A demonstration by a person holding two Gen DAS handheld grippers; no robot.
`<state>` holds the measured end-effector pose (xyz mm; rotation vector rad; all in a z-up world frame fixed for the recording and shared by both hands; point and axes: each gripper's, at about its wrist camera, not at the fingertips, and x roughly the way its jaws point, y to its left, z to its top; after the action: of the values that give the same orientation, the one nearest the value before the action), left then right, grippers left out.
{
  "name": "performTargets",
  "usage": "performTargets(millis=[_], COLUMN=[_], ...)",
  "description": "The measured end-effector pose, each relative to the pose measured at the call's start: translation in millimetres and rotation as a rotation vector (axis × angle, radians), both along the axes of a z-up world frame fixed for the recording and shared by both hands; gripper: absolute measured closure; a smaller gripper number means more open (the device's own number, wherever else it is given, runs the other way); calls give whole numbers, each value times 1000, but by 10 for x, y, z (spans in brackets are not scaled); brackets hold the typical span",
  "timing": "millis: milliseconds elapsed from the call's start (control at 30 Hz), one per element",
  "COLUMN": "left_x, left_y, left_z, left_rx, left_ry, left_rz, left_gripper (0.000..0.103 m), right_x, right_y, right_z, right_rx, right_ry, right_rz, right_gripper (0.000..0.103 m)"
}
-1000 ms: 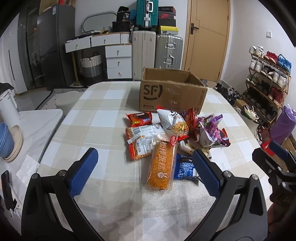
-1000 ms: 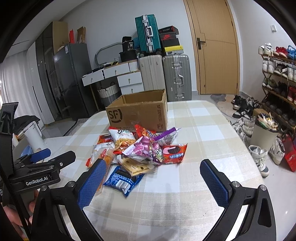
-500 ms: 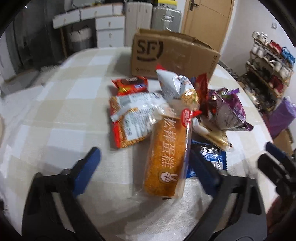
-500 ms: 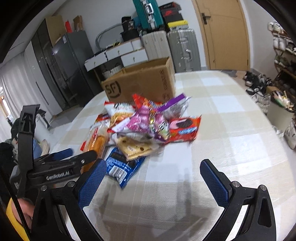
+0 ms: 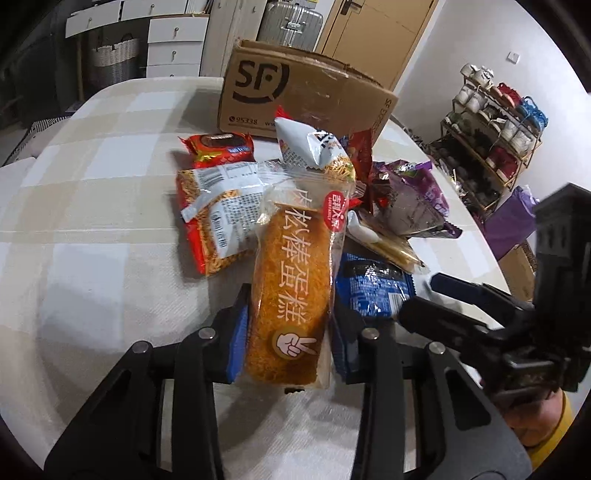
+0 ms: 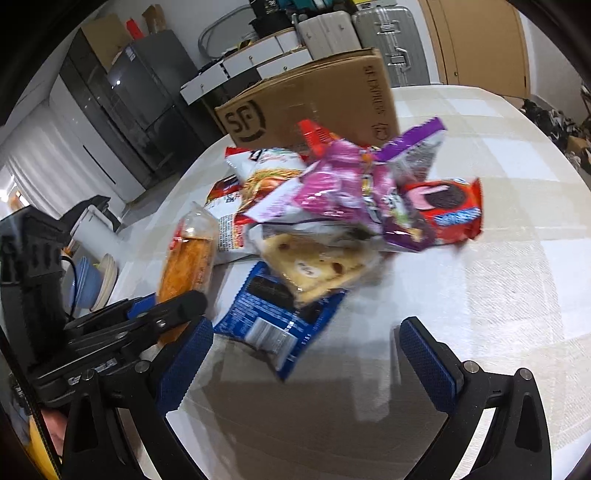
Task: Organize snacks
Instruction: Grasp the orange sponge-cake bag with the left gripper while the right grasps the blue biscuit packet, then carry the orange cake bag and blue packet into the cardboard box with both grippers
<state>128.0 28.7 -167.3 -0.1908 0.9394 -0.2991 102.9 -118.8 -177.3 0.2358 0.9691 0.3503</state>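
Left gripper (image 5: 286, 332): jaws just closed, blue pads (image 5: 236, 341) pressed against both long sides of an orange meat-floss cake (image 5: 291, 280) in clear wrap, gripped at its near end; far end of the cake lying over the snack heap.

Right gripper (image 6: 301, 360): jaws spread wide, nothing between the pads, poised just above the checked tablecloth (image 6: 498, 277) at the near edge of the heap; blue cookie packet (image 6: 275, 317) directly ahead, its near corner reaching in between the open fingers; contact not discernible.

Snack heap, centre of table, nearest to farthest:
- blue cookie packet, flat on the cloth, just right of the held cake in the left wrist view
- pale flat pastry in clear wrap (image 6: 314, 266), resting on top of the blue packet
- red-and-white noodle-snack bag (image 5: 218, 221), left of the cake, partly beneath it
- red sandwich-cookie pack (image 6: 450, 210), right edge of heap
- second red cookie pack (image 5: 218, 147), far left, near the box
- white crisps bag (image 5: 314, 147), propped upright
- pink and purple bags (image 6: 351, 184), crumpled, piled on top; print blurred

Cardboard box (image 5: 306, 96), marked SF, open at the top, standing behind the heap, close to the farthest packs.

Beyond the table: suitcases (image 6: 388, 33), white drawer unit (image 5: 173, 40), shoe rack (image 5: 495, 122).
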Motion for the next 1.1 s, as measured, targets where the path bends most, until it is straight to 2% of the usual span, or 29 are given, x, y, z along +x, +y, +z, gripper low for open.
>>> performTargets(millis=[167, 400, 467, 500, 700, 733, 867, 1000, 1100], left_x=[-150, -511, -586, -603, -731, -749, -842, -918, -988], left_y=[203, 502, 579, 609, 772, 786, 821, 811, 805], left_z=[117, 291, 324, 328, 356, 358, 400, 474, 545], left_rx=[-36, -65, -76, -78, -90, -92, -92, -90, -90], left_ry=[-33, -83, -90, -92, -114, -117, -125, -141, -156], left_rz=[27, 49, 55, 57, 92, 94, 98, 97, 98], left_gripper=[69, 69, 69, 69, 69, 69, 69, 69, 69], right_x=[85, 187, 214, 227, 201, 156, 78, -63, -190], right_y=[204, 552, 666, 744, 1016, 987, 974, 860, 780], right_z=[-17, -14, -20, -28, -69, -94, -78, -52, 85], right_rx=[-9, -140, -205, -260, -338, -337, -274, -157, -113], right_ry=[16, 7, -12, -26, -68, -74, -71, -61, -90], right_rz=[-1, -20, -29, -29, 13, 22, 46, 68, 84], right_gripper=[0, 2, 15, 17, 38, 44, 52, 53, 54])
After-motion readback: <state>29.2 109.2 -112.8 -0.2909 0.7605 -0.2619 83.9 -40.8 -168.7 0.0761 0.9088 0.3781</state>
